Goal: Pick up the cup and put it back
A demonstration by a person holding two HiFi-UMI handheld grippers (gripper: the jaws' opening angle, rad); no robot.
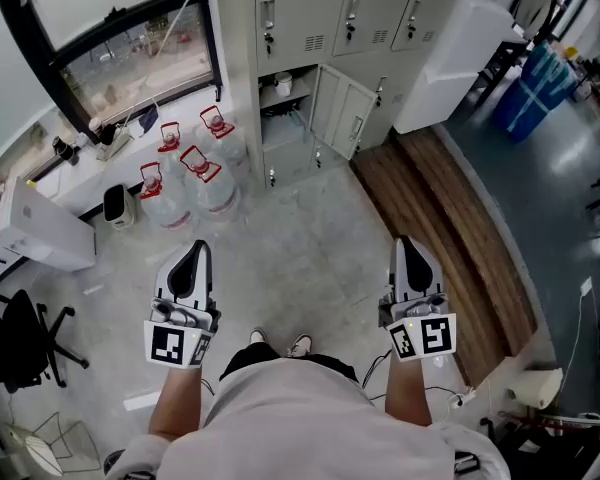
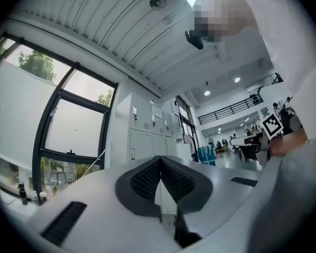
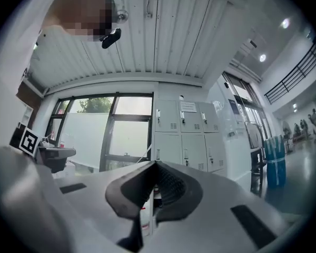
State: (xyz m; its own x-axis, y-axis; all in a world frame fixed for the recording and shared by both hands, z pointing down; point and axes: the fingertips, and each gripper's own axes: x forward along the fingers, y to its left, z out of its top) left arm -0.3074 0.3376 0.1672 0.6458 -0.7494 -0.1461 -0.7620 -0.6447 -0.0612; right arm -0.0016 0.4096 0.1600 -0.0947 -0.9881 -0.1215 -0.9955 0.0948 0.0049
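Both point forward side by side: the left gripper [image 1: 197, 253] and the right gripper [image 1: 408, 248], each with jaws pressed together on nothing. Ahead of the left stand water jugs [image 1: 195, 173]. Farther ahead, an open locker [image 1: 285, 133] holds a small white thing [image 1: 283, 85] (perhaps the cup; I cannot tell).

The left tool's [image 2: 160, 161] jaws meet tip to tip, nothing between them, pointing toward the grey lockers [image 2: 142, 137]. A large window [image 2: 73, 128] stands left of the lockers, blue containers [image 2: 206, 154] right of them.
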